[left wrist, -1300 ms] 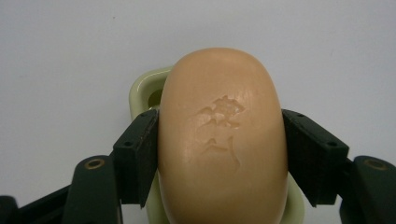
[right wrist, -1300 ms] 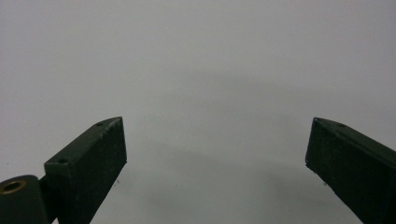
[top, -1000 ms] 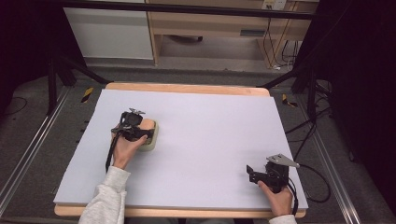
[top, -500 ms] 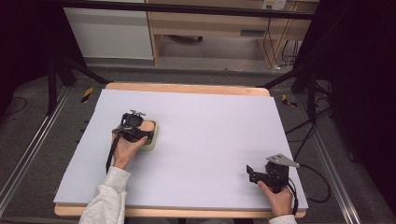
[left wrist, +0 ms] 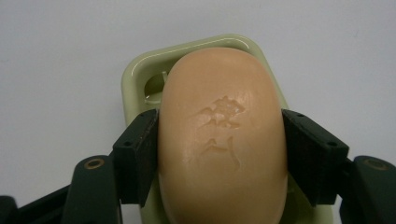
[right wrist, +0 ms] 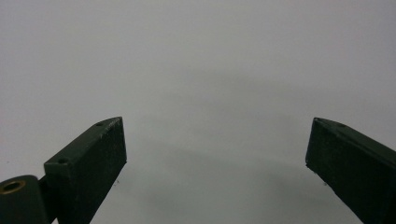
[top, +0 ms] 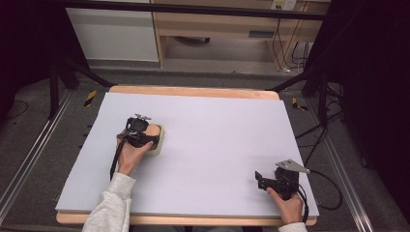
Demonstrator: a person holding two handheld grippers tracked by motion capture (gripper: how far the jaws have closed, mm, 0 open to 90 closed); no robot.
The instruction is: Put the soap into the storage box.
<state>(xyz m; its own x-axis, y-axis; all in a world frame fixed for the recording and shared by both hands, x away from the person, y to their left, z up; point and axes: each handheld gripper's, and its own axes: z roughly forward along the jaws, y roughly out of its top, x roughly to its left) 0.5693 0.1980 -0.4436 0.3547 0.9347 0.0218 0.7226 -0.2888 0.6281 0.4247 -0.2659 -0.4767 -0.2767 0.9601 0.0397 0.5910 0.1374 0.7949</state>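
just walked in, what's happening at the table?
A person works two handheld tongs over a white-covered table. The left tongs are clamped on the sides of a peach-coloured soap bar, which sits in a pale green soap dish on the left part of the table. The right tongs are open with nothing between them, over bare table near the front right corner.
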